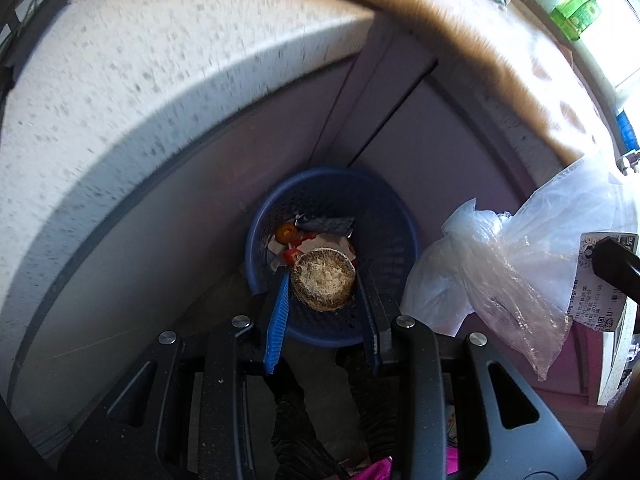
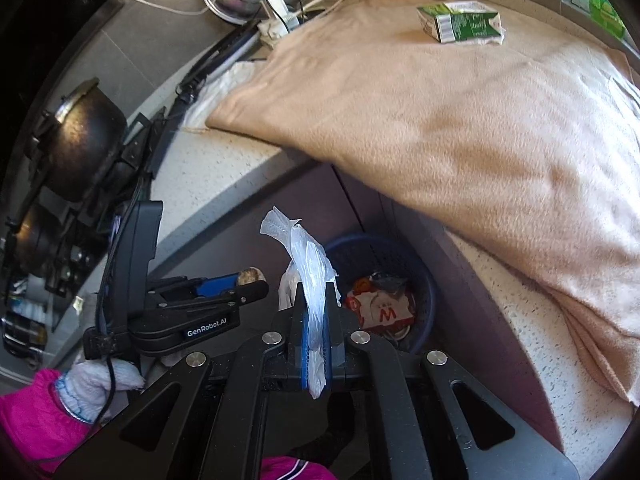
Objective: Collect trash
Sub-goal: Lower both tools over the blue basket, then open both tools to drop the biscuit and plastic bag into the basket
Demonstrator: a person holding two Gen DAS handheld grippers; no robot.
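**Two grippers over the blue waste basket**

The blue basket [image 1: 384, 248] is round, of perforated plastic, standing on the floor against the foot of a speckled stone counter [image 1: 120, 92]; a soft beige towel [image 2: 460, 120] drapes the counter edge above it, with a crumpled green-and-white carton [image 2: 460, 22] lying on the towel well above the basket. Inside the basket lie red-and-white paper wrappers [image 2: 382, 310] and other scraps.

The left gripper [image 1: 324, 280] points steeply down into the basket's mouth. Its ribbed blue pads are set narrowly and press both sides of a round, shallow, crusted foil cup [image 1: 323, 282], whose open face looks up at the camera; in the right wrist view the cup's flat disc sits edge-on, just left of the basket.

The right gripper [image 2: 316, 304] is clamped tight on a thin, crinkled clear plastic bag [image 2: 308, 256]. The bag is pinched into a long strip running along the fingers, its free end rising past the tips, just beside the basket's left rim.
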